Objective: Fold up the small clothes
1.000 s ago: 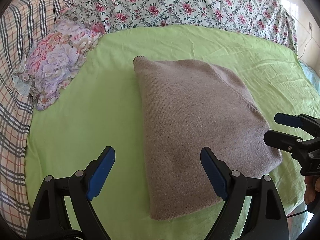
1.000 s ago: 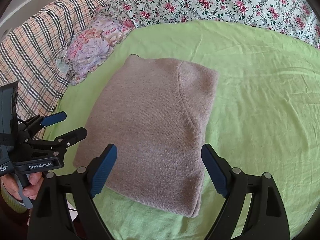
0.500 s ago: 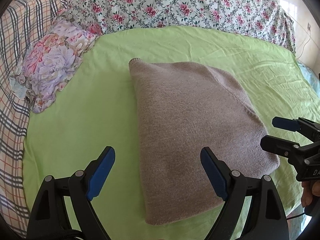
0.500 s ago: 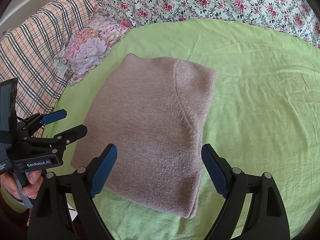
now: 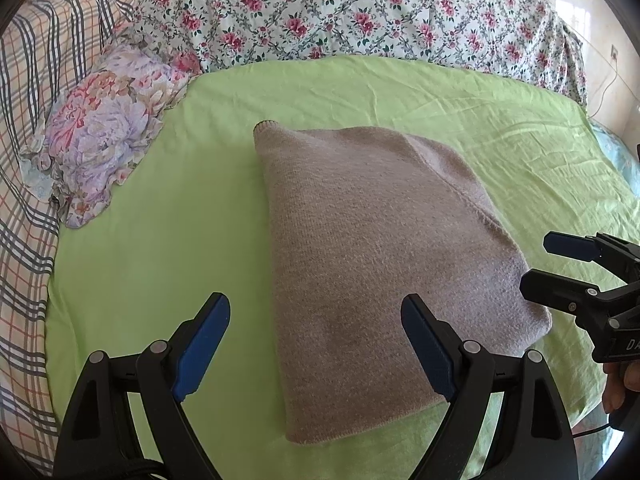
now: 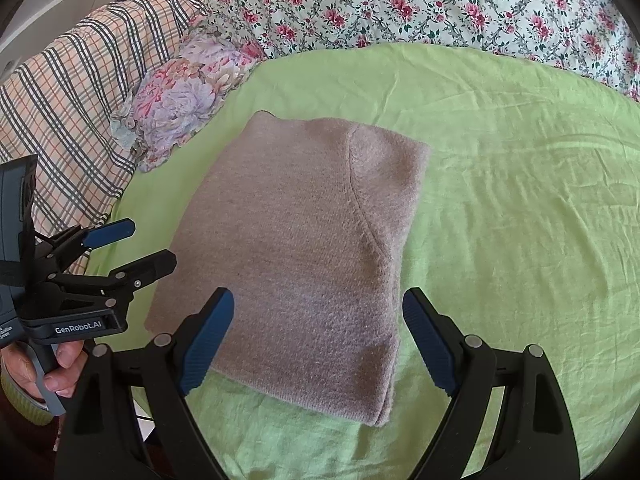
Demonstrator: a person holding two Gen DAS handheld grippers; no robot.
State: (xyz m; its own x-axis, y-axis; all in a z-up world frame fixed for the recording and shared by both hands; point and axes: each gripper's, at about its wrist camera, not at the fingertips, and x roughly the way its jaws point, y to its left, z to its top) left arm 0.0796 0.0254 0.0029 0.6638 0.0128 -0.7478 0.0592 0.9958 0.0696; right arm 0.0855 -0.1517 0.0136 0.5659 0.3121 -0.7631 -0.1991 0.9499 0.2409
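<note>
2 grippers, left [image 5: 316,340] and right [image 6: 318,336], hover with fingers wide, empty, above the folded sweater [image 5: 380,260] on the bed [image 5: 160,260].

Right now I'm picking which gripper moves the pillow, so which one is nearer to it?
Left. The left gripper hangs off the sweater's pillow-side edge; the right gripper is off the opposite edge, with the sweater between it and the pillow.

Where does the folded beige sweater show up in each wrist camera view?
Left wrist: folded beige sweater sits centre, running toward lower right.
Right wrist: it sits centre, slightly left.
Shared landmark: the purple floral pillow, up and left of the sweater in both.
</note>
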